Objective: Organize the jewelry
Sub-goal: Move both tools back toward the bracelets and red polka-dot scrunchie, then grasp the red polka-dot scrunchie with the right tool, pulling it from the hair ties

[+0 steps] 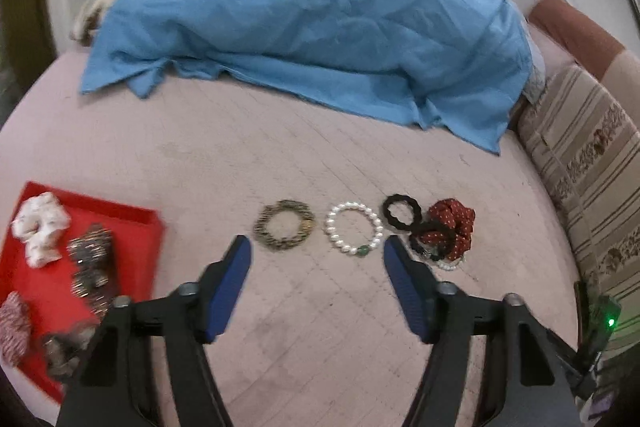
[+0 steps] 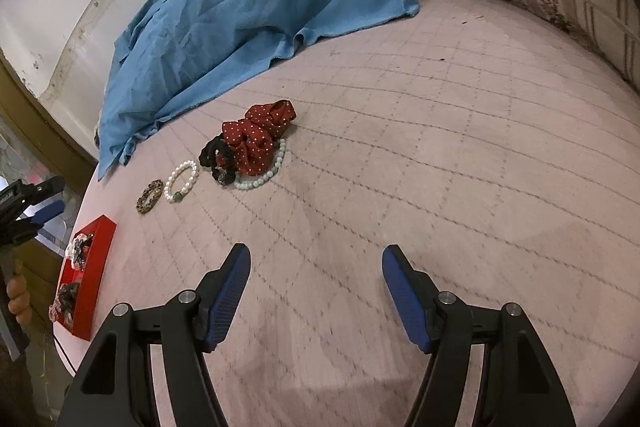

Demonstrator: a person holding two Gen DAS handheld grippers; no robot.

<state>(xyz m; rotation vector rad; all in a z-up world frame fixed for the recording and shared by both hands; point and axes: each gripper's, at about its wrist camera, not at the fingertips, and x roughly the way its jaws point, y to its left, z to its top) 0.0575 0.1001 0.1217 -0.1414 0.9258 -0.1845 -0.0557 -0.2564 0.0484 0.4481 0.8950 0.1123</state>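
Left wrist view: a pearl bracelet (image 1: 353, 228) lies on the pink quilted bed (image 1: 320, 327), just past the left gripper (image 1: 317, 254), whose blue fingers are spread wide, grasping nothing. A bronze ring bracelet (image 1: 285, 224) sits just left of it; a black scrunchie (image 1: 401, 212) and a red dotted scrunchie (image 1: 452, 227) sit to its right. A red tray (image 1: 136, 247) at the bed's left edge holds more pieces. A blue cloth (image 1: 312, 19) covers the far side, by a striped cushion (image 1: 592, 187).

Only the right wrist view shows the second pale bead bracelet (image 2: 264, 171) clearly, under the red scrunchie, and the right gripper (image 2: 316, 259), likewise spread and empty.
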